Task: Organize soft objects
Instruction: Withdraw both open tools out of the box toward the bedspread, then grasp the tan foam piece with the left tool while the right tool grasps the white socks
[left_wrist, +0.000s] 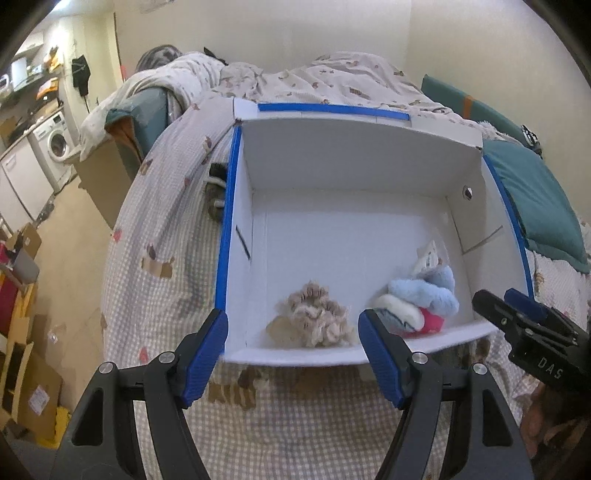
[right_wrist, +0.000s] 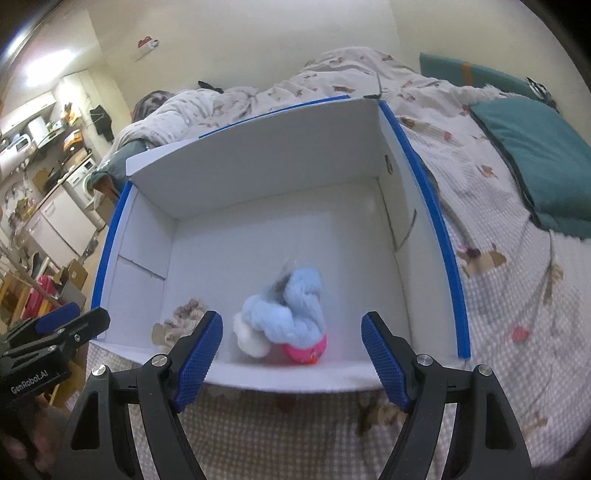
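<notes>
Already well along — soft things sit in the box, both grippers empty.

Inside the white box (left_wrist: 343, 236), a beige fluffy scrunchie (left_wrist: 314, 314) lies by the near wall and a bundle of blue, white and pink plush pieces (left_wrist: 421, 299) sits toward the near right corner. The left gripper (left_wrist: 293, 354) and right gripper (right_wrist: 291, 354) hover at the box's near edge, fingers spread wide, holding nothing. Something dark (left_wrist: 216, 188) lies on the bed (left_wrist: 162, 229) against the box's left wall — possibly still to collect; I cannot tell what it is. A teal pillow (left_wrist: 535, 206) lies beyond the right wall.

Left hand-held gripper (right_wrist: 55, 325) reads "GenRobot.AI"; right hand-held gripper (left_wrist: 517, 306), "DAS".
</notes>
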